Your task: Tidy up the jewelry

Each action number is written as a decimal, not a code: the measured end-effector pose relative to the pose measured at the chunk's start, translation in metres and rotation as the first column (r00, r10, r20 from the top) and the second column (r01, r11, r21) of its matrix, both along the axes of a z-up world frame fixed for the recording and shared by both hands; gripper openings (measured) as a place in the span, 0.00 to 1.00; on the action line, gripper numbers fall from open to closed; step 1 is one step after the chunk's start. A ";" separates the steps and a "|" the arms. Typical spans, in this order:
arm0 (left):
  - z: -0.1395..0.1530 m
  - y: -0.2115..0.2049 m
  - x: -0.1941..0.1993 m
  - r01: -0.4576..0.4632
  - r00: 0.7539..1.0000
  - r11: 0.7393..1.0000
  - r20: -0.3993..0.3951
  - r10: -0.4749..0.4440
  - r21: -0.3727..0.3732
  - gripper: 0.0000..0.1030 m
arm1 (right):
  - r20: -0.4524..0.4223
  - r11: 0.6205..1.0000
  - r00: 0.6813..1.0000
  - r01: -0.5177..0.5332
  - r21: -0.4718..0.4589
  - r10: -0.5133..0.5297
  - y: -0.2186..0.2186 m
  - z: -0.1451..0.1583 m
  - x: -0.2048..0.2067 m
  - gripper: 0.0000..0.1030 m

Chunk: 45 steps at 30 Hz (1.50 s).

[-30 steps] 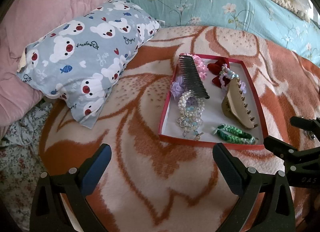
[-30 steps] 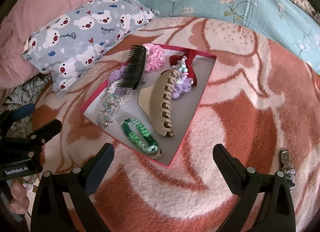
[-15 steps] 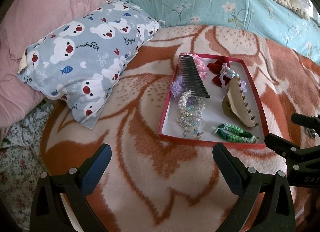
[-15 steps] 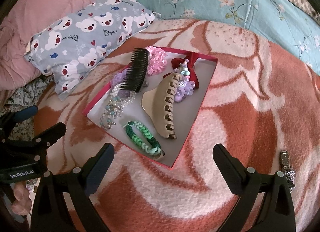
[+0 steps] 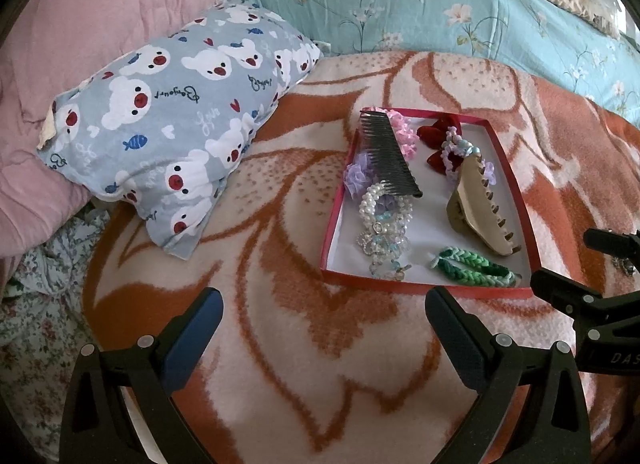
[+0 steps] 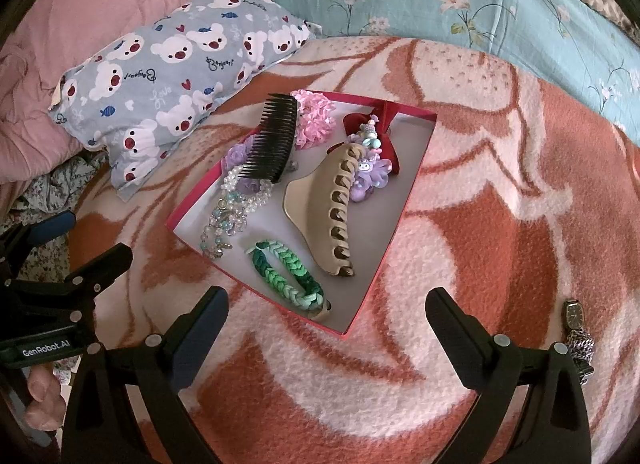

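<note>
**Two grippers spread wide, short of the red tray**

Two broad strips of bare blanket flank the tray: one on its left toward the bear-print pillow, a wider one on its right. Far edge is closed off by the teal floral bedding; pink quilt fills the far left.

Red tray lies flat on the blanket, mid-scene, skewed in the right wrist view. Inside, left to right: bead bracelets piled at the left wall, black comb propped across them and a pink scrunchie, green braided band at the near corner, beige claw clip lengthwise down the middle, red bow with lilac charms at the far end. A wristwatch lies on the blanket well right of the tray, outside it.

Left gripper: fingers wide apart, nothing between, hovering near the tray's near-left rim. Right gripper: likewise wide apart and empty, its gap framing the tray's near corner. A person's fingers show at bottom left.
</note>
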<state>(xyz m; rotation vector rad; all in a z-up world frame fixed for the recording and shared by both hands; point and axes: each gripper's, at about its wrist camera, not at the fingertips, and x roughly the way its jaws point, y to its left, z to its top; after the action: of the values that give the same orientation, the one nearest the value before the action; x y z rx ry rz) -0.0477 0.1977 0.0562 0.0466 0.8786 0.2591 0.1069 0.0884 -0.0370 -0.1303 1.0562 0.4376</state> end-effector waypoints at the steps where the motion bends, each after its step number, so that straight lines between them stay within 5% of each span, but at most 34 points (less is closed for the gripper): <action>1: -0.001 0.001 0.000 -0.001 1.000 1.000 0.000 0.001 0.002 0.99 | 0.000 1.000 1.000 -0.001 0.000 0.001 0.000 0.000 0.000 0.97; 45: -0.001 0.000 0.003 -0.003 1.000 1.000 -0.005 0.003 0.001 0.99 | -0.001 1.000 1.000 -0.002 0.002 0.002 -0.003 -0.001 0.001 0.97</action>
<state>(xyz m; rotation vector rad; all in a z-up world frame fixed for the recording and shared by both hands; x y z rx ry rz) -0.0448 0.1972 0.0551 0.0471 0.8840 0.2628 0.1083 0.0859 -0.0376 -0.1295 1.0568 0.4408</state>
